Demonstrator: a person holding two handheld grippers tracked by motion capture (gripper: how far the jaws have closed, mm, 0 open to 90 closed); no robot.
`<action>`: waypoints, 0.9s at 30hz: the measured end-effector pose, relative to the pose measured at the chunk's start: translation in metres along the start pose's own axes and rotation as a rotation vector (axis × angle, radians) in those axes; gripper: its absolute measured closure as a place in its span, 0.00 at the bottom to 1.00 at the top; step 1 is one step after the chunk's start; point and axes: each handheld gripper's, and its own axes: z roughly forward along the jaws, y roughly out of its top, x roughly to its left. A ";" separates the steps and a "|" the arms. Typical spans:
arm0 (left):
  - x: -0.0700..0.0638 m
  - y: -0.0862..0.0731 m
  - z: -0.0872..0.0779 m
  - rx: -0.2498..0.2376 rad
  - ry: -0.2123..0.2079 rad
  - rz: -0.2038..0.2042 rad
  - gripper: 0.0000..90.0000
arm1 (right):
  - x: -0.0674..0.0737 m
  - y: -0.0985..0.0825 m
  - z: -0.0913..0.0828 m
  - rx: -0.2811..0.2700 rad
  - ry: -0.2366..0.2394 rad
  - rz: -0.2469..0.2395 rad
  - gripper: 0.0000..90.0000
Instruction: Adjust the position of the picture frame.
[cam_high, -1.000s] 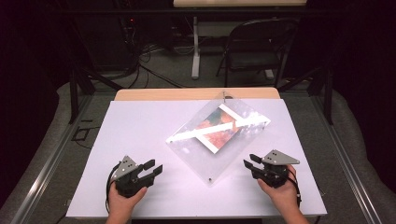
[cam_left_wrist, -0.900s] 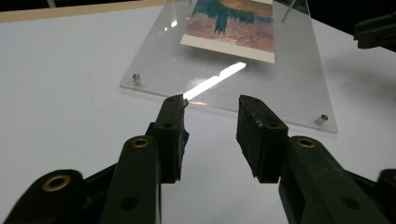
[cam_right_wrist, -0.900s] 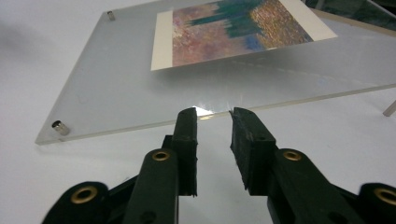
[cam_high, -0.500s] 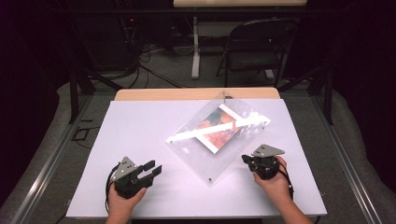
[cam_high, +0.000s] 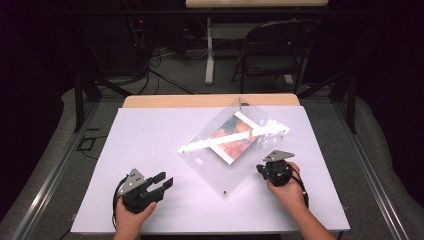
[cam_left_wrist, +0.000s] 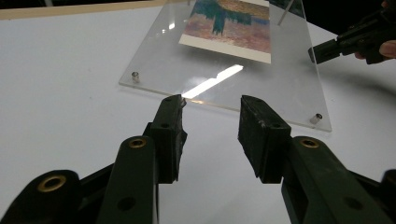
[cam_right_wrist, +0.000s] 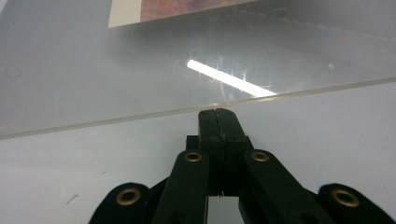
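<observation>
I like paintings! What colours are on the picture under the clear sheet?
The picture shows teal-green over orange and pink; clearest in the left gripper view.

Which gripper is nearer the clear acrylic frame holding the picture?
Right. The right gripper, jaws shut, is almost at the clear acrylic frame's right edge. The left gripper, jaws open, sits farther off toward its lower-left side.

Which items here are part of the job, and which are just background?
In the job:
- clear acrylic frame
- picture inside it
- right gripper, jaws shut at the frame's edge
- left gripper, jaws apart

Lying about:
- folding chair
- floor cables
</observation>
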 end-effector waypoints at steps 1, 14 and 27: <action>0.000 0.000 0.000 0.001 0.000 0.001 0.66 | 0.001 0.001 0.002 0.006 -0.001 -0.005 1.00; -0.001 0.000 0.001 0.008 -0.011 0.005 0.67 | 0.021 0.012 0.011 0.034 0.051 -0.056 1.00; 0.001 -0.002 0.002 0.017 -0.011 -0.003 0.67 | 0.050 0.038 0.032 0.012 0.150 -0.077 1.00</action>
